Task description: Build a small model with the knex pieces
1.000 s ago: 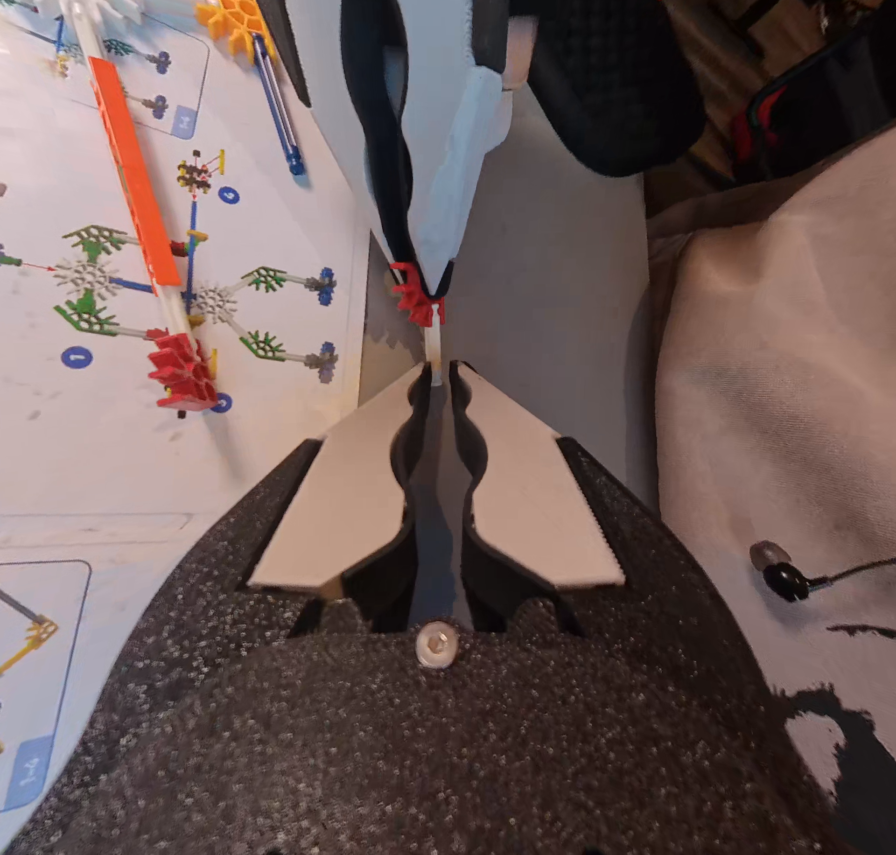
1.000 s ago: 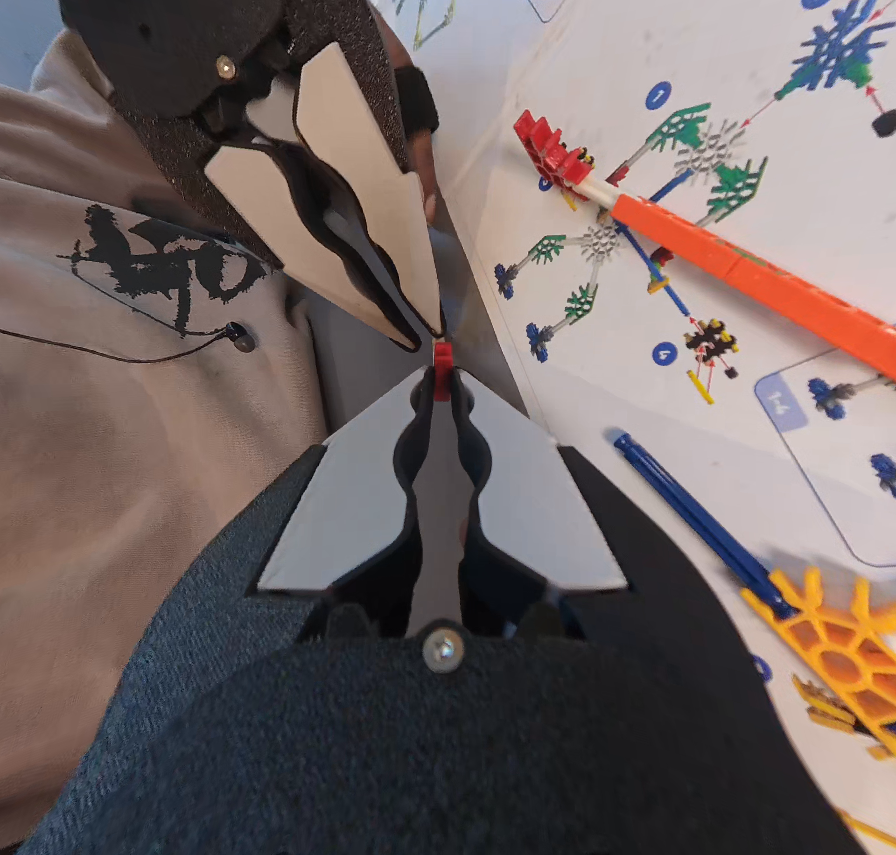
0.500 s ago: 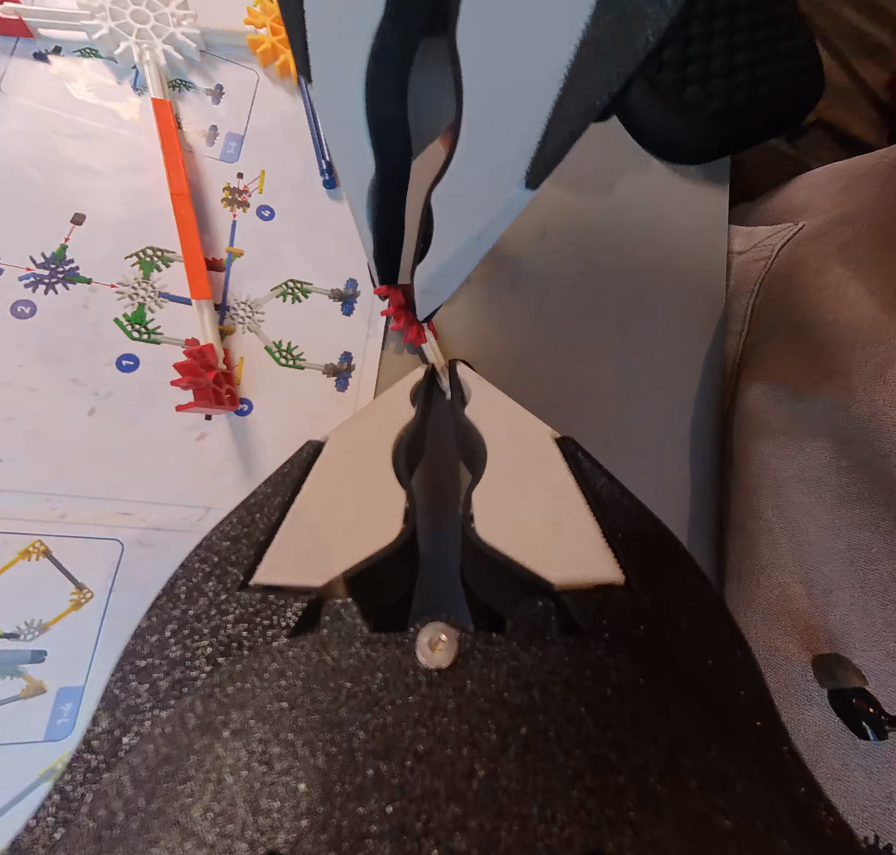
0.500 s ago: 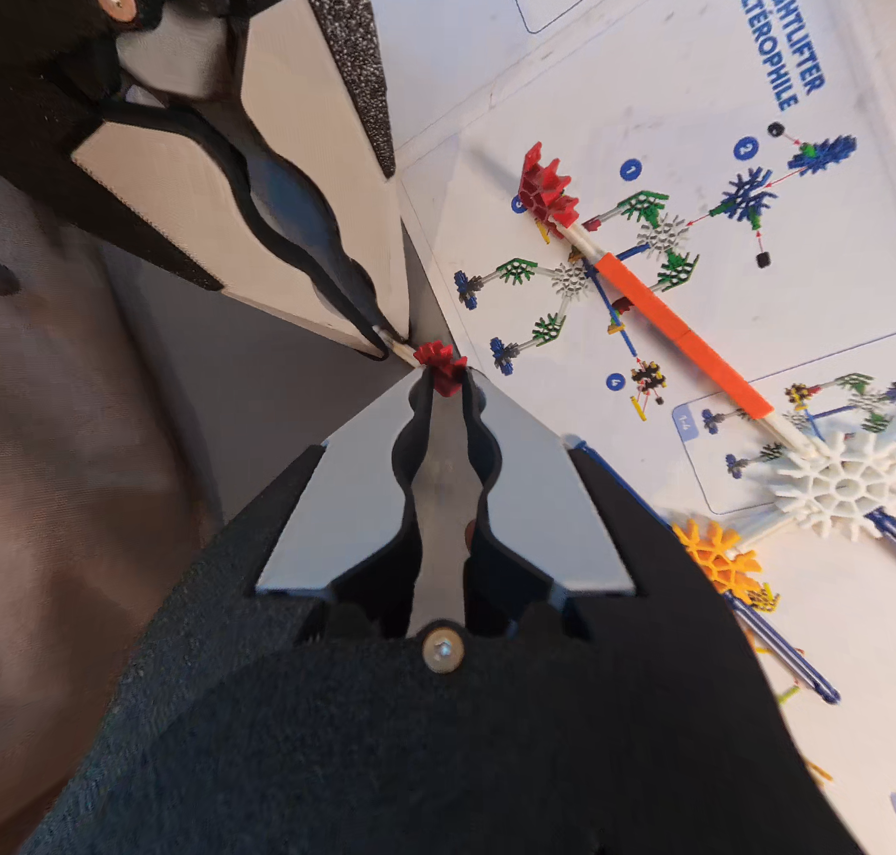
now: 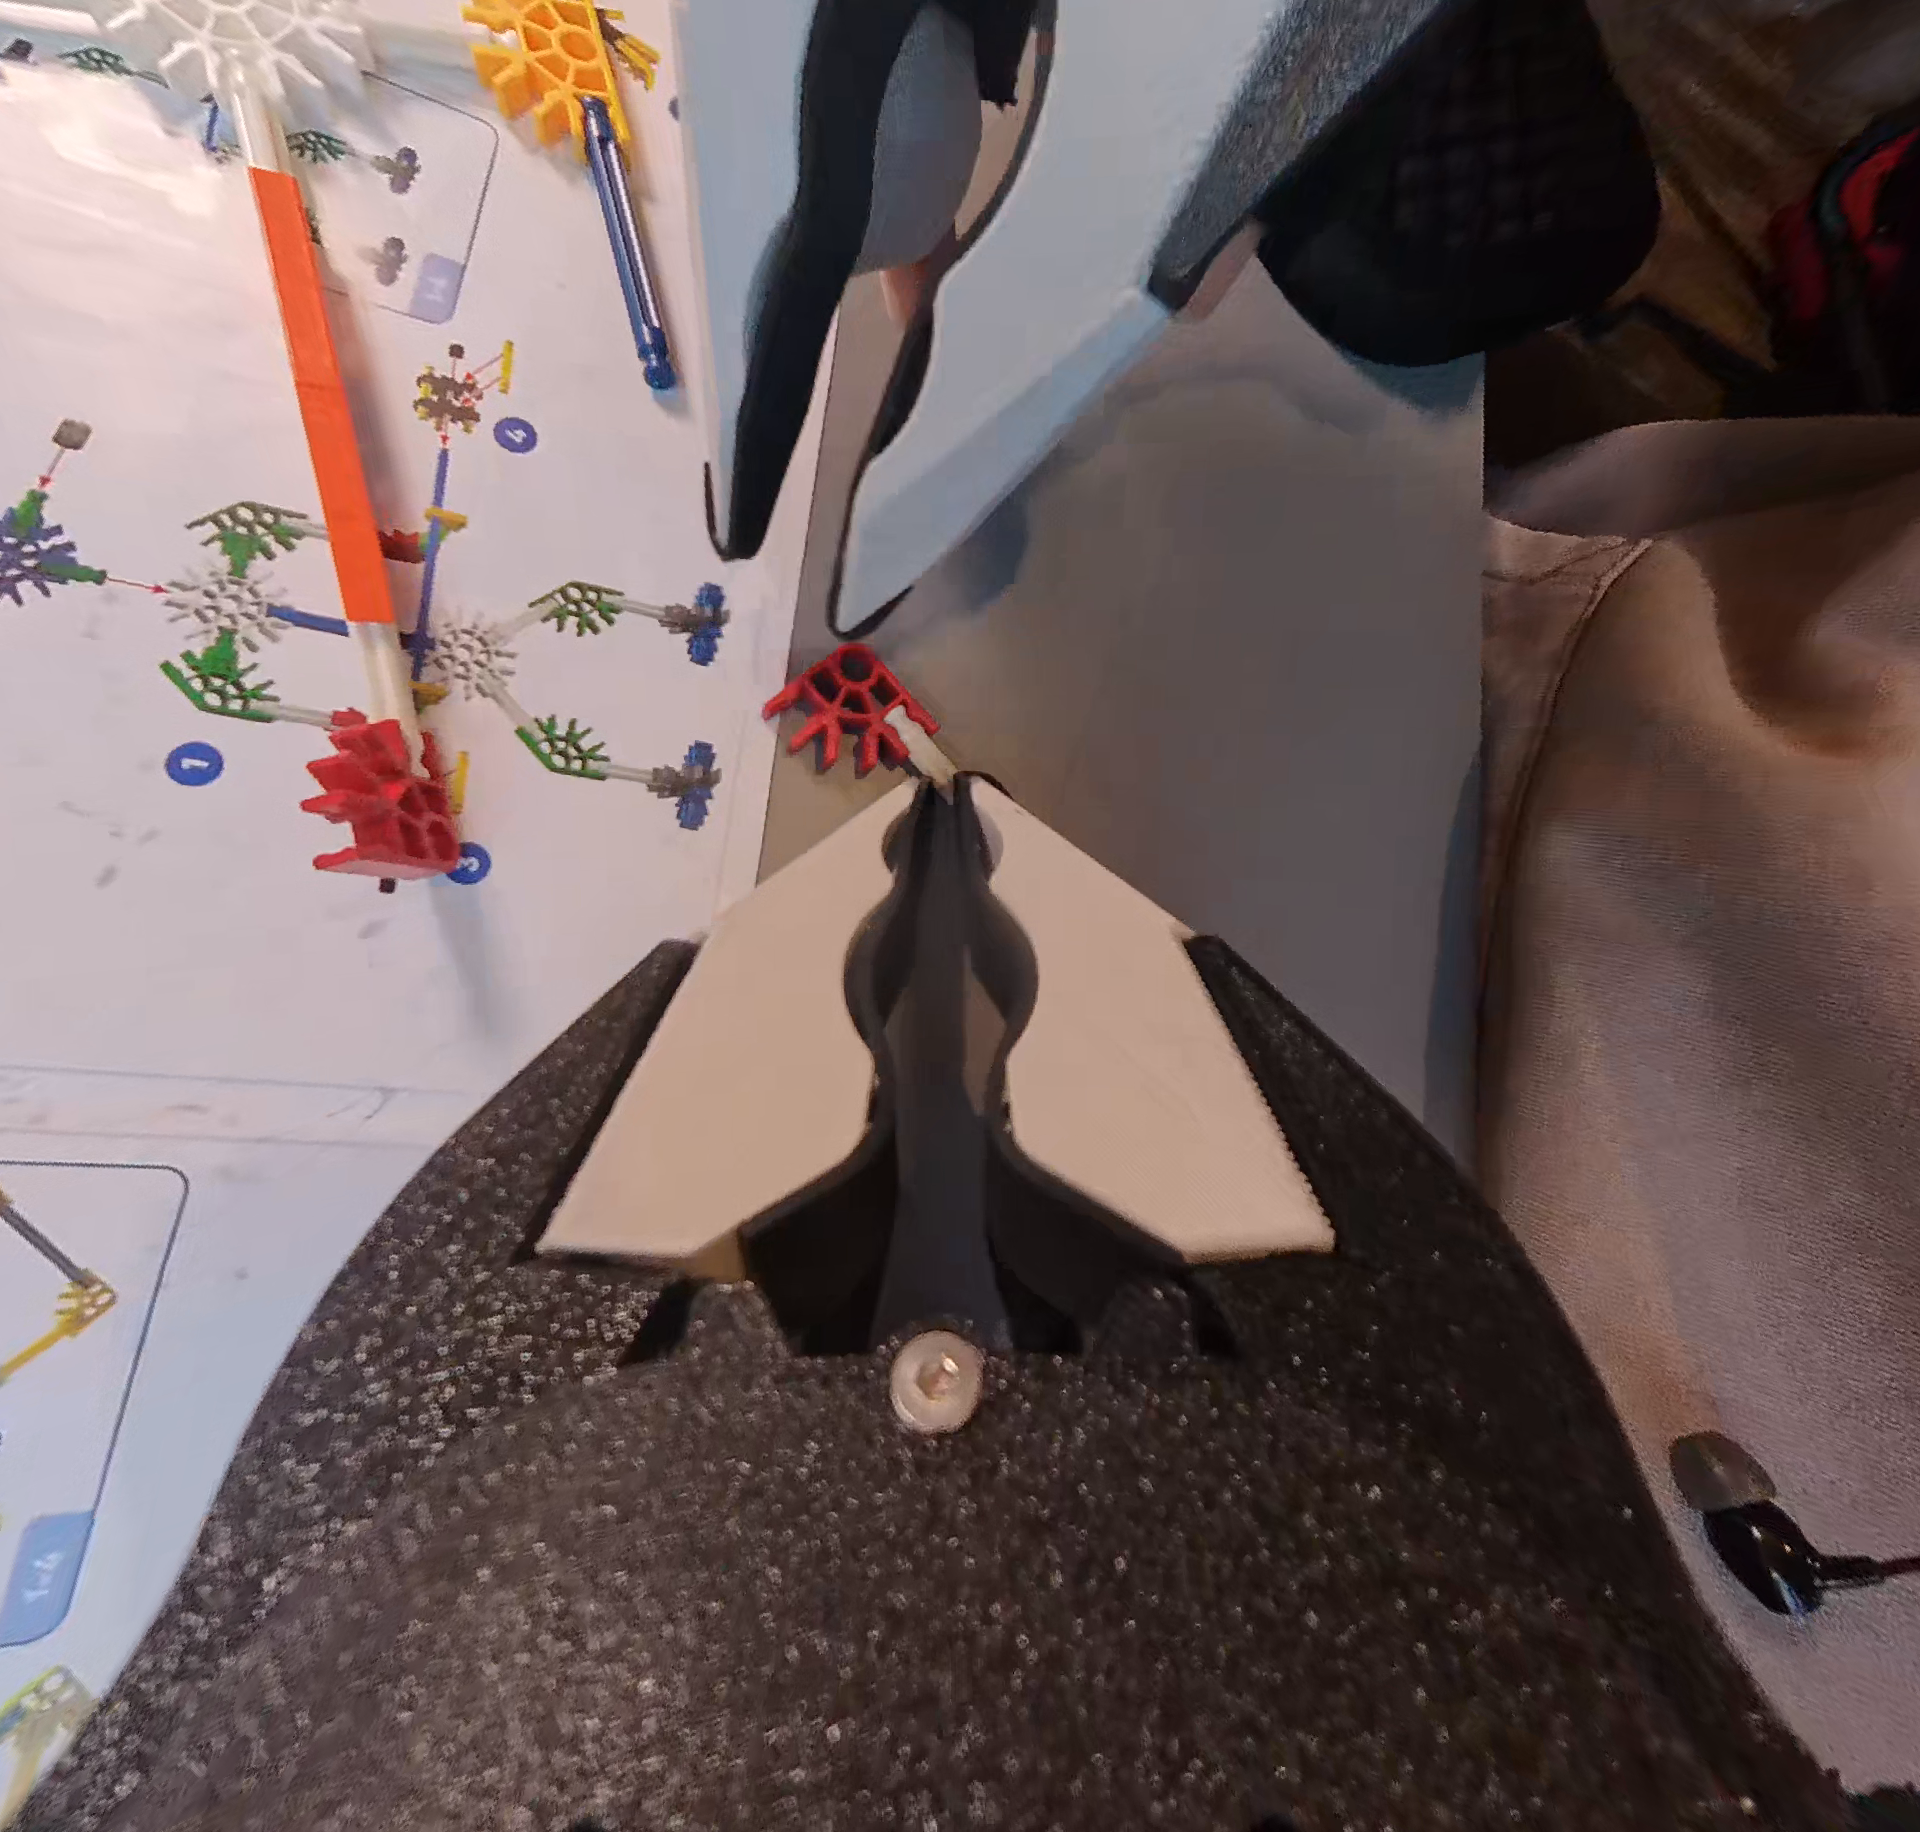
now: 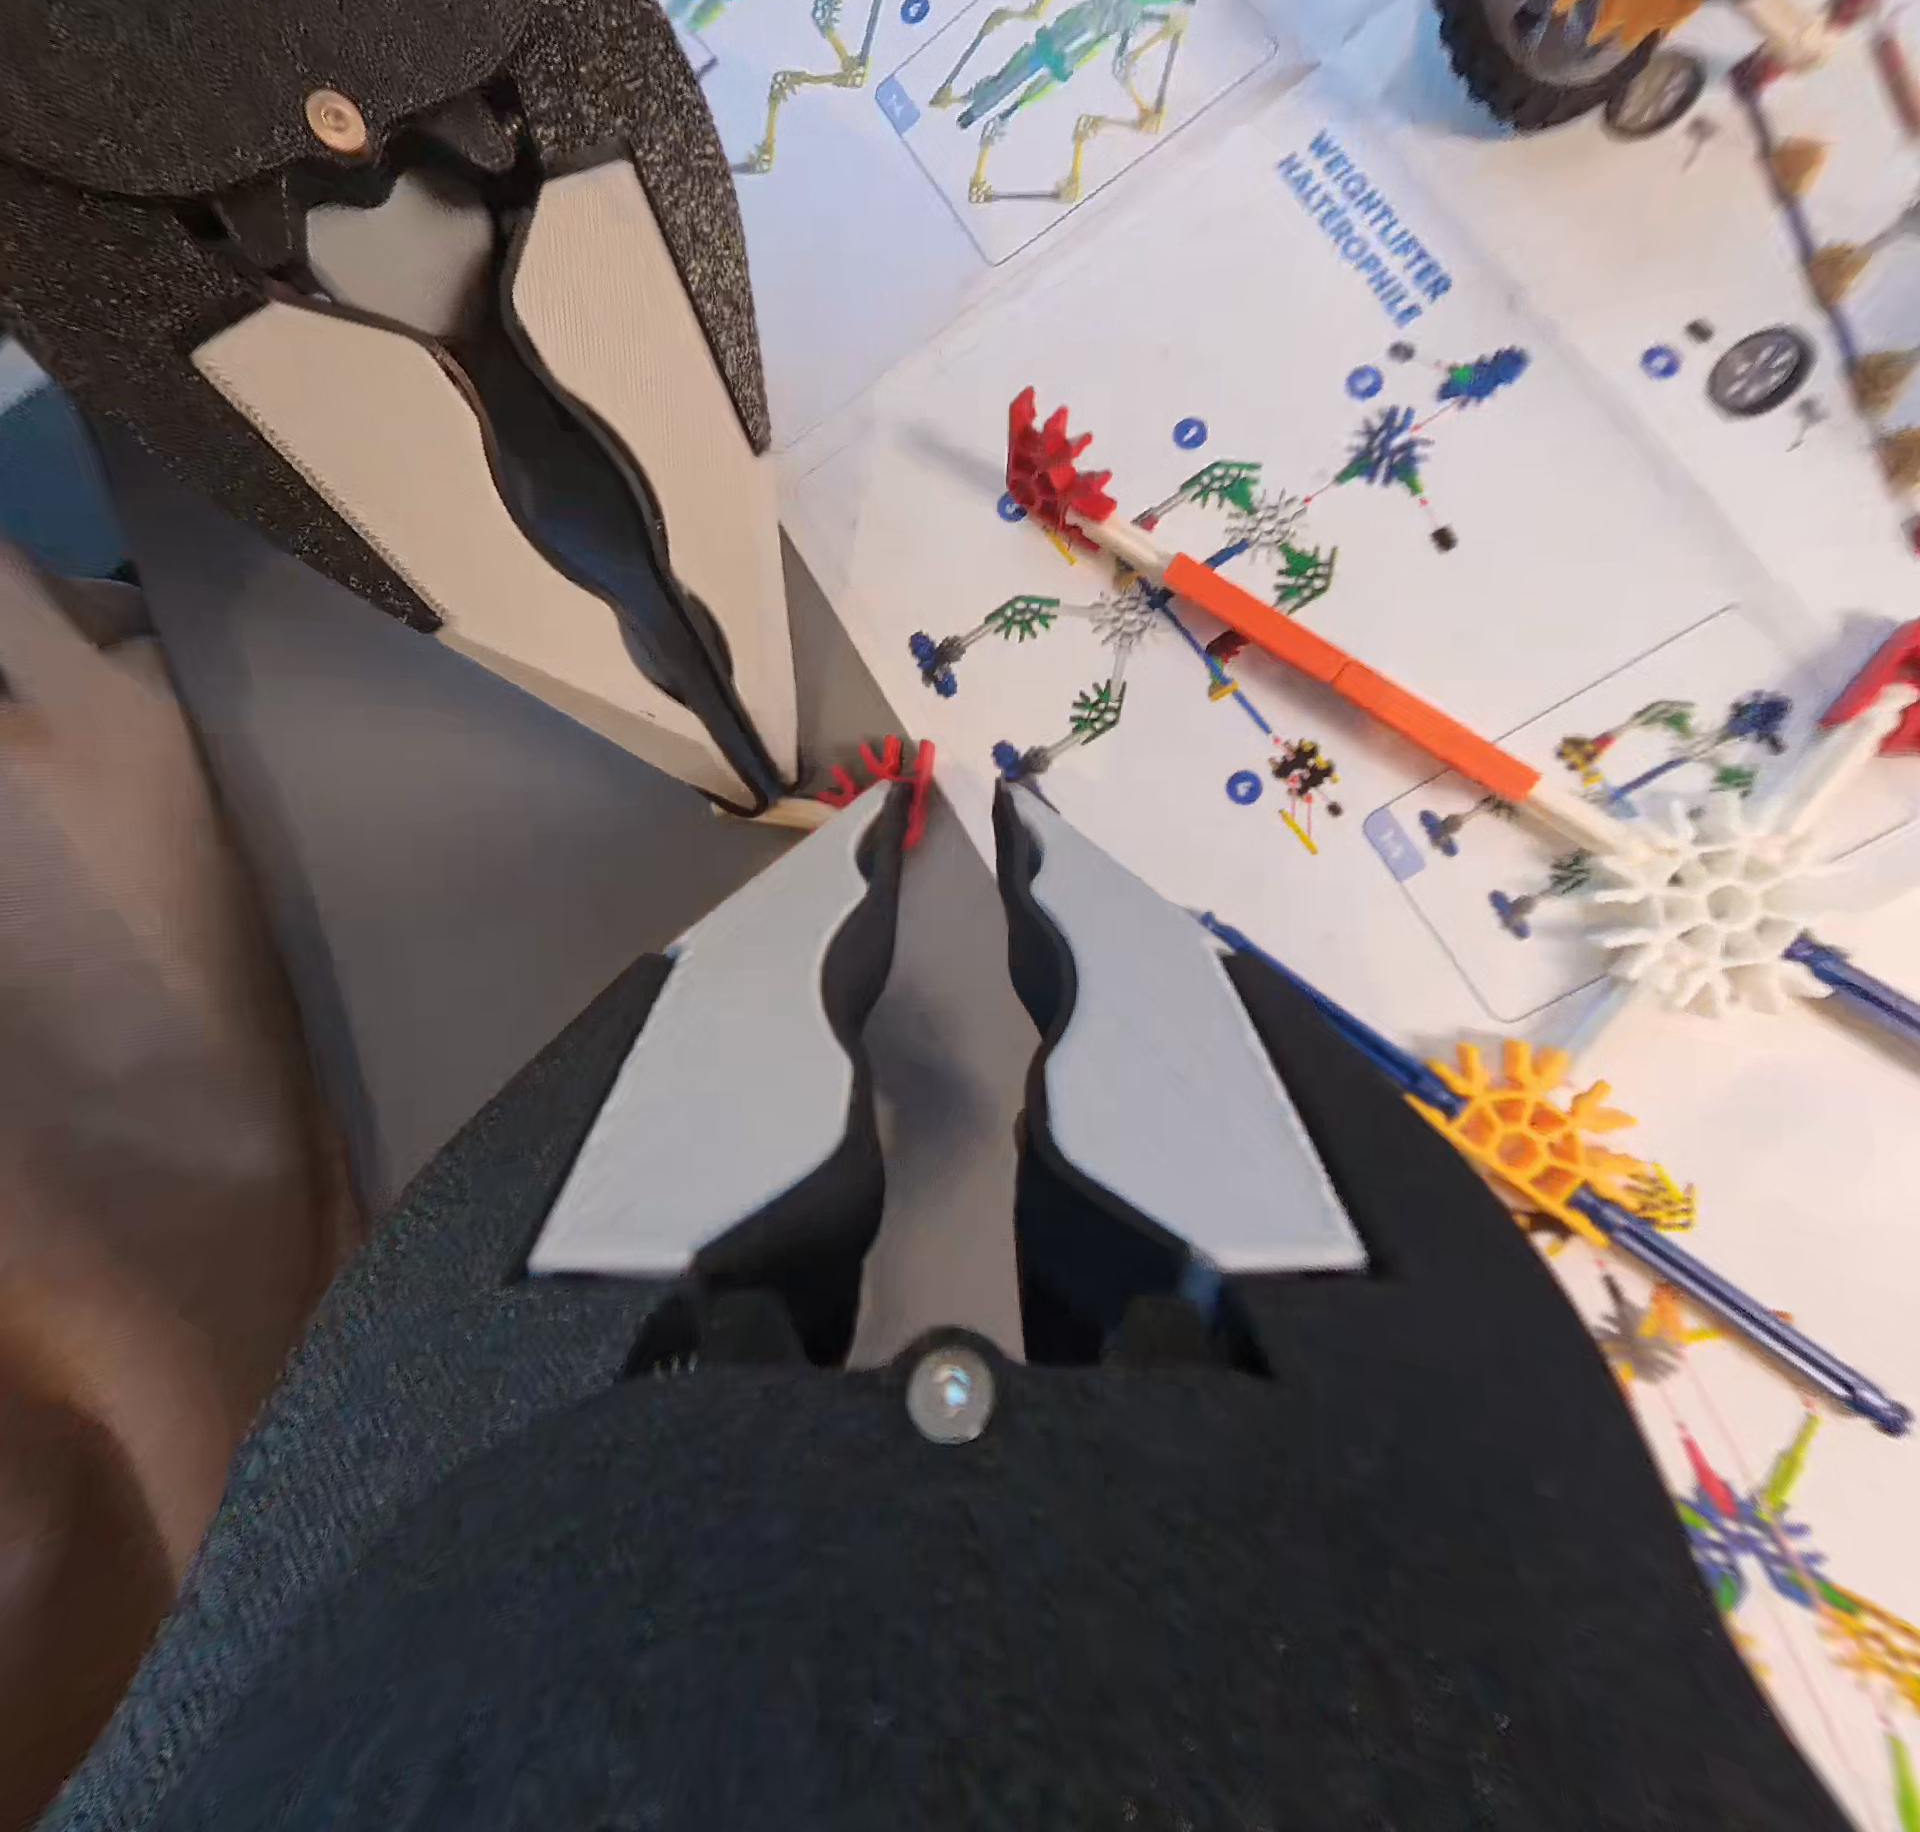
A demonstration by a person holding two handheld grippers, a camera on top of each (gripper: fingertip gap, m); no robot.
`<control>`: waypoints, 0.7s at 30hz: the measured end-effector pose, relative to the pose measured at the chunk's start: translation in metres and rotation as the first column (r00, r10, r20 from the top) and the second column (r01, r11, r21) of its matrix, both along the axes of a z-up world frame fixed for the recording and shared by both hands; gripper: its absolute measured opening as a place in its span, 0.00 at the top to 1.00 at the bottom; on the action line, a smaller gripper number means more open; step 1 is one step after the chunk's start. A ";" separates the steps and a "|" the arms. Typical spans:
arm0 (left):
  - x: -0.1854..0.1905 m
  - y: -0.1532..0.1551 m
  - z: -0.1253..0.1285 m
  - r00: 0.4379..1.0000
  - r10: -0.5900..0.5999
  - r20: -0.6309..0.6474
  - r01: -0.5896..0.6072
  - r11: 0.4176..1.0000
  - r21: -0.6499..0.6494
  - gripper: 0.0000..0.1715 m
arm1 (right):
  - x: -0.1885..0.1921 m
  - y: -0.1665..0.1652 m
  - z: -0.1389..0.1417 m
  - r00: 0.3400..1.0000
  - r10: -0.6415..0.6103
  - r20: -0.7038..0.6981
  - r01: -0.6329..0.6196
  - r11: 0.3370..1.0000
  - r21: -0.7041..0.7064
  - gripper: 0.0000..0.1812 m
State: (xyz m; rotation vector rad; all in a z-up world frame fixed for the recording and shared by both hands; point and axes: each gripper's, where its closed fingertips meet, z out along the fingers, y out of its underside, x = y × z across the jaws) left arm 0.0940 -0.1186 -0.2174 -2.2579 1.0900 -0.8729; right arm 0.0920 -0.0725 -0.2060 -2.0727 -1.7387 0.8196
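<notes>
Left gripper (image 5: 940,785) pinching white rod (image 5: 928,752) bearing red connector (image 5: 847,707), right gripper (image 6: 945,806) spread just beside it

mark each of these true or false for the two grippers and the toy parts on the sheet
1. The left gripper is shut on a white rod. True.
2. A red connector sits on that rod's far end. True.
3. The right gripper is clamped on the red connector. False: its fingers stand apart.
4. The orange sleeve is held by a gripper. False: it lies on the instruction sheet.
5. The yellow connector sits on a blue rod. True.
</notes>
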 end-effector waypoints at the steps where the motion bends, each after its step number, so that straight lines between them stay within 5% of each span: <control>1: -0.001 -0.001 0.000 1.000 -0.004 -0.003 0.004 1.000 -0.006 0.96 | 0.003 -0.004 -0.001 1.000 0.000 -0.004 0.000 0.998 -0.066 0.89; 4: 0.000 -0.002 0.002 1.000 -0.006 0.000 0.006 1.000 -0.010 0.90 | 0.006 -0.015 -0.003 1.000 0.026 -0.010 -0.027 0.989 -0.144 0.85; 8: 0.004 -0.007 0.001 0.998 -0.012 -0.068 0.015 0.999 0.048 0.84 | 0.008 -0.024 -0.011 0.994 0.100 0.044 -0.097 0.993 -0.071 0.81; 14: 0.002 -0.003 -0.003 0.989 -0.027 -0.147 0.050 0.986 0.157 0.90 | 0.007 -0.025 -0.013 0.988 0.135 0.076 -0.138 0.990 0.031 0.82; 15: 0.003 -0.007 -0.003 0.988 -0.056 -0.146 0.079 0.985 0.157 0.98 | 0.007 -0.025 -0.013 0.986 0.144 0.081 -0.148 0.988 0.048 0.82; 21: 0.007 -0.014 -0.005 0.973 -0.161 -0.168 0.195 0.958 0.208 0.98 | 0.005 -0.037 -0.013 0.978 0.199 0.062 -0.203 0.977 0.062 0.89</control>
